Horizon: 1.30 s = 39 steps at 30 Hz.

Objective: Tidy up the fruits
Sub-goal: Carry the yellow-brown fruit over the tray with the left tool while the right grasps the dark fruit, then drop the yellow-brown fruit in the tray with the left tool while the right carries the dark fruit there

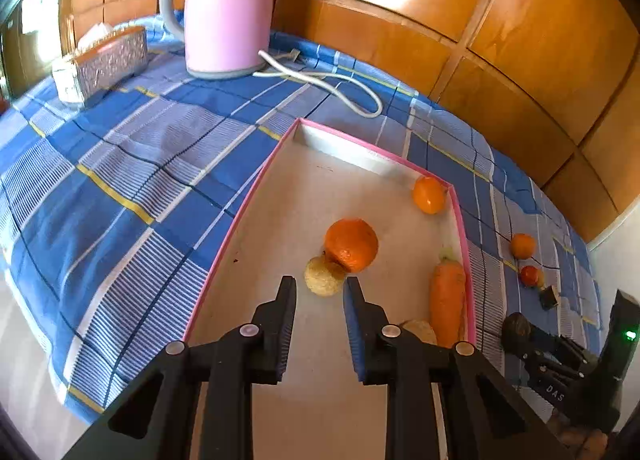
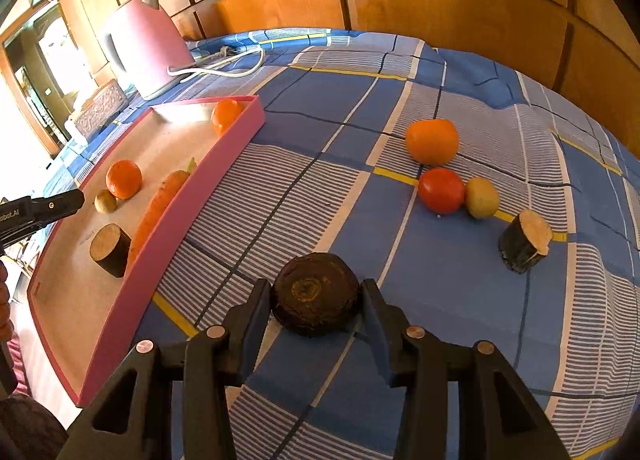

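The pink tray (image 2: pixel 224 148) sits on the counter and holds an orange (image 1: pixel 351 245), a small pale fruit (image 1: pixel 324 275) touching it, a carrot (image 1: pixel 447 300) along the right wall, a second small orange (image 1: pixel 429 194) in the far corner and a dark cut piece (image 2: pixel 110 249).

Left gripper (image 1: pixel 320 292): jaws nearly closed and empty, hovering over the tray just short of the pale fruit.

Right gripper (image 2: pixel 316 292): jaws closed on a dark round root (image 2: pixel 316 300), which rests on the checked cloth (image 2: pixel 340 200) outside the tray.

Step in hand, as judged: pickup of the root for transfer to the tray.

Next move calls for lifting the root clear of the tray wall and setting it in the bare near area, away from the left gripper.

Remaining on the cloth: an orange fruit (image 2: pixel 432 140), a tomato (image 2: pixel 441 190), a yellow-green fruit (image 2: pixel 482 197) and another cut piece (image 2: pixel 524 246).
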Each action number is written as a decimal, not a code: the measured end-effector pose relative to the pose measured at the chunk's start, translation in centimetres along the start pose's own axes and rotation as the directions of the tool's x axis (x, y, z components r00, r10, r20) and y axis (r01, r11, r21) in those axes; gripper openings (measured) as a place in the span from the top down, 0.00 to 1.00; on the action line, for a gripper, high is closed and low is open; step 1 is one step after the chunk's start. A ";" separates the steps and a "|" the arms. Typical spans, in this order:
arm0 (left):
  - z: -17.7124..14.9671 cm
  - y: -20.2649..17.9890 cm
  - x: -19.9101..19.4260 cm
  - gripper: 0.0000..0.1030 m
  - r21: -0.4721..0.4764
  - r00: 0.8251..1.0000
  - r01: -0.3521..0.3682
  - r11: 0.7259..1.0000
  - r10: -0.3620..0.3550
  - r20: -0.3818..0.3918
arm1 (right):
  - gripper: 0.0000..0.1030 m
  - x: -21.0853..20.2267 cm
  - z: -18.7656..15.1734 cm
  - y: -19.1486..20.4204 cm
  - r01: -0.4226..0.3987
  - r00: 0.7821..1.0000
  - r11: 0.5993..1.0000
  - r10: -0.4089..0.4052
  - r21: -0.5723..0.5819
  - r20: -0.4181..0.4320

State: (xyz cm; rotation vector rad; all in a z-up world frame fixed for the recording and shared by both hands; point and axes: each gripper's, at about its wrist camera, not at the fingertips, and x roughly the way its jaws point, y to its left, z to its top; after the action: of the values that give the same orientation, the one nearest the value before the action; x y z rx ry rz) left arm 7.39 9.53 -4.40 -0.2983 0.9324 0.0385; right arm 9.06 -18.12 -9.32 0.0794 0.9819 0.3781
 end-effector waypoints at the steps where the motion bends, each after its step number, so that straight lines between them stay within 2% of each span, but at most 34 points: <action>1: -0.1 -0.3 -0.3 0.75 0.010 1.000 0.001 1.000 -0.001 0.006 | 0.55 0.0 0.0 0.0 0.001 1.000 1.000 -0.001 0.000 0.002; 5: -0.5 -1.8 -1.7 0.66 0.054 0.999 0.013 0.998 -0.015 0.038 | 0.55 -0.1 -0.1 0.0 0.003 1.000 1.000 -0.003 0.001 0.010; 10: -1.0 -3.5 -2.9 0.65 0.114 0.998 0.028 0.993 -0.035 0.058 | 0.56 -0.2 -0.1 0.0 0.006 1.000 1.000 -0.006 0.013 0.011; 15: -1.5 -4.4 -3.3 0.65 0.133 0.997 0.041 0.990 -0.049 0.056 | 0.56 -0.4 0.1 0.2 -0.004 1.000 1.000 0.004 0.027 0.004; 29: -1.8 -3.5 -3.4 0.61 0.104 0.997 0.052 0.993 -0.058 0.050 | 0.56 -1.8 1.7 3.9 -0.089 0.995 0.996 0.090 -0.027 0.032; 36: -1.8 -2.3 -3.3 0.60 0.071 0.997 0.046 0.996 -0.050 0.053 | 0.56 -1.8 4.0 7.1 -0.155 0.987 0.984 0.159 -0.086 0.035; 39: -1.6 -1.4 -3.3 0.56 0.041 0.997 0.040 0.998 -0.042 0.057 | 0.56 -1.7 5.0 8.7 -0.185 0.981 0.976 0.190 -0.112 0.037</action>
State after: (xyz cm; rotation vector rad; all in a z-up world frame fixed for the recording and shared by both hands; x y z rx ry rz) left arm 4.33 8.04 -2.32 -0.2778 0.8681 -0.0094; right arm 9.98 -10.11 -3.13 0.0831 0.9078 0.5998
